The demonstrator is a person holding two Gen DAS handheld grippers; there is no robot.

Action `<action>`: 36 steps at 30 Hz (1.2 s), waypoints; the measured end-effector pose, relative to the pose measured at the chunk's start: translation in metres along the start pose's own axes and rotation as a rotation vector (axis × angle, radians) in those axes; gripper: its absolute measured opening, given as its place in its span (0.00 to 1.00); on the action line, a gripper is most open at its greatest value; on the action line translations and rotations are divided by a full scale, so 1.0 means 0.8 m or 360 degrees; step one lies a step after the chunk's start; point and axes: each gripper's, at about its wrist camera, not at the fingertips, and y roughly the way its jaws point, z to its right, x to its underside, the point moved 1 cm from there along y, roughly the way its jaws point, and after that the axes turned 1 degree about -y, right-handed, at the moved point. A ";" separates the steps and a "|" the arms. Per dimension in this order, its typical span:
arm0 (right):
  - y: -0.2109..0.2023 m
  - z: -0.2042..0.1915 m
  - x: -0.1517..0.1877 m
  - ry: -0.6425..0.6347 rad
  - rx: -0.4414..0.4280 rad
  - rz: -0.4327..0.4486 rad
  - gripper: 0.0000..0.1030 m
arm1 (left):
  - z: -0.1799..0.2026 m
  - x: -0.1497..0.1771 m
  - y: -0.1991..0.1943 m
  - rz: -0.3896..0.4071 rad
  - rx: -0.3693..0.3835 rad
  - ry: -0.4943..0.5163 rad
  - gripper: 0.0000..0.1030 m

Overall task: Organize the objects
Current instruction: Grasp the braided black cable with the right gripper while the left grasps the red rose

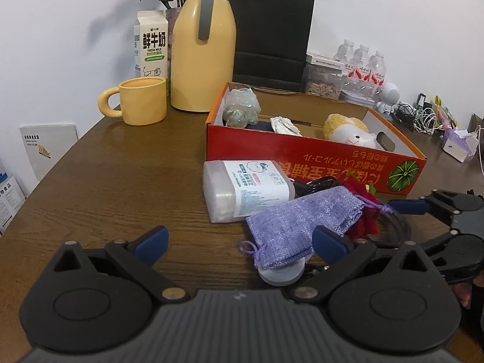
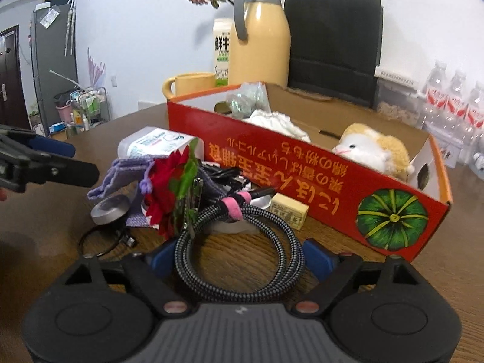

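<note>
On the wooden table, a coiled braided cable with a pink strap lies between the fingers of my right gripper. Its blue pads stand close to the coil's two sides, the jaws wide. My left gripper is open over bare table, its right pad beside a purple pouch. The pouch rests on a grey disc next to a white plastic case and a red flower. The red cardboard box behind holds a plush toy and wrapped items.
A yellow thermos, yellow mug, milk carton and black paper bag stand at the back. Water bottles and tangled chargers sit far right. A small yellow block lies by the box.
</note>
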 end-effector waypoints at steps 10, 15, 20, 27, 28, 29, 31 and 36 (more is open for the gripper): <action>-0.045 -0.005 0.016 -0.0013 0.0195 0.0181 0.84 | -0.001 0.001 -0.008 0.0021 -0.0017 -0.0016 1.00; -0.062 0.005 0.023 0.0039 0.0275 0.0250 0.84 | 0.011 0.002 -0.011 0.0030 0.0011 0.0009 1.00; -0.071 0.012 0.027 0.0087 0.0338 0.0300 0.84 | 0.032 0.001 -0.013 0.0039 0.0062 0.0060 1.00; -0.083 0.023 0.031 0.0173 0.0442 0.0366 0.84 | 0.088 -0.003 -0.009 0.0071 0.0184 0.0225 1.00; -0.085 0.026 0.032 0.0190 0.0455 0.0377 0.84 | 0.097 -0.003 -0.006 0.0077 0.0198 0.0252 1.00; -0.088 0.028 0.033 0.0208 0.0466 0.0388 0.84 | 0.106 -0.003 -0.004 0.0084 0.0208 0.0279 1.00; -0.091 0.034 0.035 0.0241 0.0485 0.0405 0.84 | 0.122 -0.002 0.001 0.0107 0.0213 0.0335 1.00; -0.095 0.040 0.038 0.0278 0.0494 0.0427 0.84 | 0.148 0.005 0.017 0.0103 0.0230 0.0450 0.91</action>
